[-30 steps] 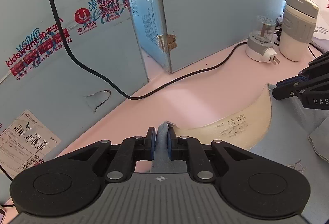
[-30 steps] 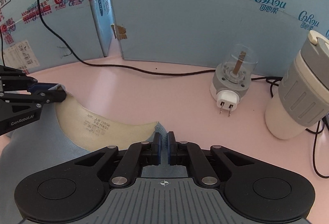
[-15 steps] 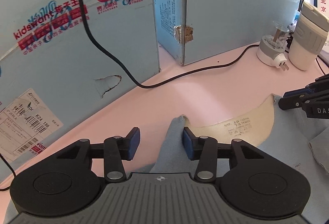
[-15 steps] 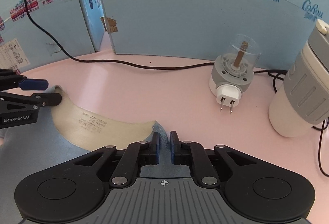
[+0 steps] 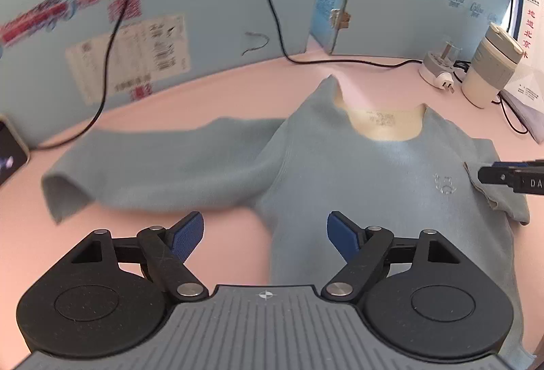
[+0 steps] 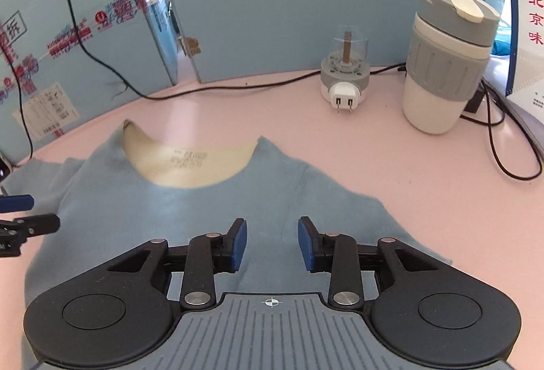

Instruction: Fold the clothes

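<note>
Left wrist view: both grippers' jaws, just opened, stand spread above soft blue sweater (image 5: 357, 172).

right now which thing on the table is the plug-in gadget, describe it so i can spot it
On the pink table, look at the back right, before the blue cardboard wall. Left of the tall grey-and-white tumbler sits the plug-in gadget: squat, clear-domed, two metal prongs facing you.

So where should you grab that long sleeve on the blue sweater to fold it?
Probably at the cuff of the light blue knit sweater, coming from above. That long sleeve lies spread out flat on the pink table, and its end curls up, giving open jaws an edge to pinch.
</note>
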`<state>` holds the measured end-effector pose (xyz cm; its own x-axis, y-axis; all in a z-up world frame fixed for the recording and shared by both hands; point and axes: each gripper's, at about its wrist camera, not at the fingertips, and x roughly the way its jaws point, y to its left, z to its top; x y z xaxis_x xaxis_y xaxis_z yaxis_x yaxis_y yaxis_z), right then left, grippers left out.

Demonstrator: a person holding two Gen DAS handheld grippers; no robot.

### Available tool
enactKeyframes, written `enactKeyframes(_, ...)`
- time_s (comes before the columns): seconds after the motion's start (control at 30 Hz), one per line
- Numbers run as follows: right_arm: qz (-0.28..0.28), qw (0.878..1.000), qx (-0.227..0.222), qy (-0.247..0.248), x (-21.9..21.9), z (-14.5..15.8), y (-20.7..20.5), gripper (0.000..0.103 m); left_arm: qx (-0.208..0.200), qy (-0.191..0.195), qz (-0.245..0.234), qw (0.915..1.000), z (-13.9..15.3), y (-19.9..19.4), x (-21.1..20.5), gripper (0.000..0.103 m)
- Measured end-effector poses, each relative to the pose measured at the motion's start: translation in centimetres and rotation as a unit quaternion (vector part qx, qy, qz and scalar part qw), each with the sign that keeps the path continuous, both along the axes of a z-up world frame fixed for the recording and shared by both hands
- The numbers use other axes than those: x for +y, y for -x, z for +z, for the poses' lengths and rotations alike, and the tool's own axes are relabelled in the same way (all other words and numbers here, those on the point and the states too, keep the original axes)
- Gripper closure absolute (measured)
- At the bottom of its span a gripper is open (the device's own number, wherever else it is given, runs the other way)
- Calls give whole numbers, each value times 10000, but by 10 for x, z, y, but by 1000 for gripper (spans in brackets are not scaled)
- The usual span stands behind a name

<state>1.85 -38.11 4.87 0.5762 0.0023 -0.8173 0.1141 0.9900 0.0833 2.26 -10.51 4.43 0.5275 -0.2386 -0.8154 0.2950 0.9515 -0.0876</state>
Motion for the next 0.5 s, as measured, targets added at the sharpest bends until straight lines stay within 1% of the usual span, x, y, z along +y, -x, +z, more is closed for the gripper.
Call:
enactKeyframes(0.1,-26,9998,124,160,8,-3,31,69,298,86,321,9990,-10,23,18,23)
enactKeyframes(0.13,-13,9997,139,224,11,-4,39,65,407,110,403,9983,-14,29,23,23)
enactKeyframes(0.2,69,9990,153,415,19,-5,48,61,558,141,486,9972,-20,39,30,23)
enactKeyframes(0.37,404,9964,62,744,39,-1,55,61,640,229,374,9970,-22,56,26,23)
enactKeyframes(0.43,587,9933,112,986,51,-4,52,61,664,240,297,9971,-23,62,22,23)
enactKeyframes(0.5,636,9895,190,1287,58,-11,49,61,696,224,189,9971,-24,68,18,22)
